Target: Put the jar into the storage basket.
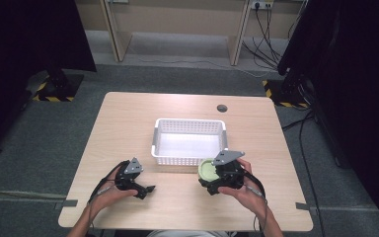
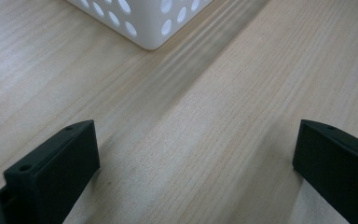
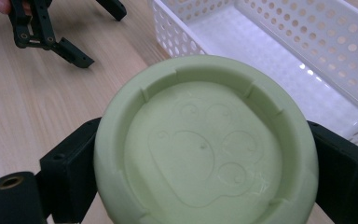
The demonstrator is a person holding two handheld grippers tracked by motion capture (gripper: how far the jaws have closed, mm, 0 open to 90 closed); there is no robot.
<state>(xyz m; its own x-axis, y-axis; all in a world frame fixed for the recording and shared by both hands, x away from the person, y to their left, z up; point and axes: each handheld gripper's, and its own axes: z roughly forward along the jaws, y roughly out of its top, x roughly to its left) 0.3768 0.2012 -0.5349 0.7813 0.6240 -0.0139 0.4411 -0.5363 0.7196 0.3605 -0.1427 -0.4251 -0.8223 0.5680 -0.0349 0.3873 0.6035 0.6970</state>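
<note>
**Right gripper view: green bowl clamped at basket corner**

The pale green bowl (image 3: 205, 149), paw print moulded on its upturned face, sat gripped between both jaws of the right claw (image 1: 216, 178), just beside the white basket (image 1: 164, 143). The left claw (image 1: 145, 189) stood spread wide and empty above the desk (image 1: 128, 118), well apart.

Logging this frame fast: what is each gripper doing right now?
Left gripper: open, jaws wide apart over bare table, holding nothing.
Right gripper: shut on the pale green round dish, beside the white basket.
</note>
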